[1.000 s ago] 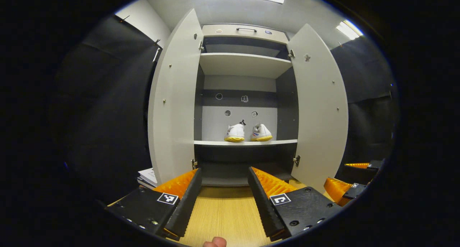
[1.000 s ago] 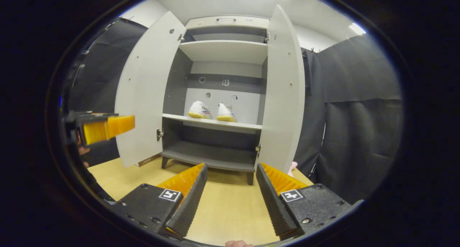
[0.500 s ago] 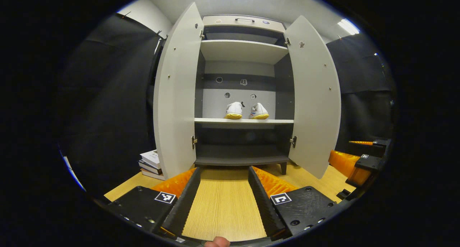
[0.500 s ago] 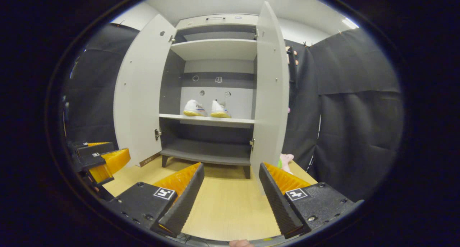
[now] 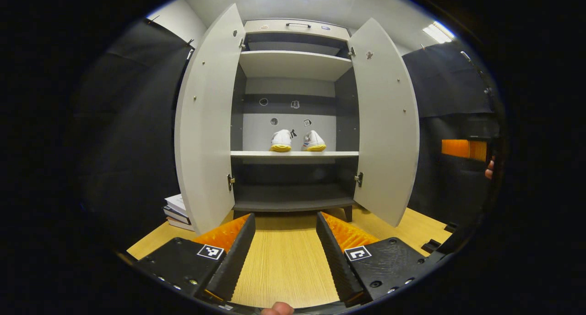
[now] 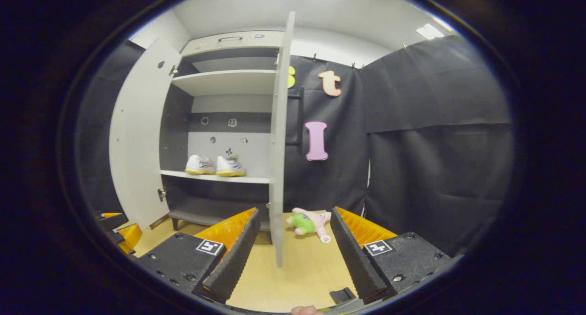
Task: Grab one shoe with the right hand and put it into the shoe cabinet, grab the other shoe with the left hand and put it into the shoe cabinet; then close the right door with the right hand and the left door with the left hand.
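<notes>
Wooden worktop (image 6: pixel 302 269) lies under the right gripper (image 6: pixel 293 248), which is released and holds nothing. It has swung to the right within the last second: the right door (image 6: pixel 277 168) now stands edge-on at 12 o'clock between its fingers, so closing comes next. The left gripper (image 5: pixel 284 251) is released too. Farther off, both shoes (image 5: pixel 297 141) sit together on the cabinet's middle shelf (image 5: pixel 293 154); the left door (image 5: pixel 203 122) is open at 10 o'clock.
</notes>
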A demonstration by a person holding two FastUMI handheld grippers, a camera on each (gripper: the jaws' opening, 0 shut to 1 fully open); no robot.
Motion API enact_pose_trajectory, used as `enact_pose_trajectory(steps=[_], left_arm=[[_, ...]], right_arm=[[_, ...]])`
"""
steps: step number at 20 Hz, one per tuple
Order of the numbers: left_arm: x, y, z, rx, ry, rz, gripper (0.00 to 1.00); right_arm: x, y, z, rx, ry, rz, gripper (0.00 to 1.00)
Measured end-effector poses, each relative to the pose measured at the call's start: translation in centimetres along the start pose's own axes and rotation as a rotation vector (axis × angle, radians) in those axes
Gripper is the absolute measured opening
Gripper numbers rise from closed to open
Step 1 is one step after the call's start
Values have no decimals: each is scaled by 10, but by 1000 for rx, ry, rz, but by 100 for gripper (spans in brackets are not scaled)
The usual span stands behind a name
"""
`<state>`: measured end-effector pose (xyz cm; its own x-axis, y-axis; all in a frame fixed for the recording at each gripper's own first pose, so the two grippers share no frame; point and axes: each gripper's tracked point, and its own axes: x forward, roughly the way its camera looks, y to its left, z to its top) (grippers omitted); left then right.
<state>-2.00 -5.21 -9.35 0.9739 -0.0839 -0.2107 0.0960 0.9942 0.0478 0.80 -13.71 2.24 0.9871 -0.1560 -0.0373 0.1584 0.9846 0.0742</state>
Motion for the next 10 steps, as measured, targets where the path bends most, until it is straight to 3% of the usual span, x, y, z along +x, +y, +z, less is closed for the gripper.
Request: enact_pose_trajectory(steps=[7, 10], left_arm=[[-6, 2, -5, 38, 12, 1, 81], [-6, 2, -7, 43, 23, -1, 80]], right_arm=[[68, -51, 79, 28, -54, -78, 97], [101, -55, 105, 16, -65, -70, 97]])
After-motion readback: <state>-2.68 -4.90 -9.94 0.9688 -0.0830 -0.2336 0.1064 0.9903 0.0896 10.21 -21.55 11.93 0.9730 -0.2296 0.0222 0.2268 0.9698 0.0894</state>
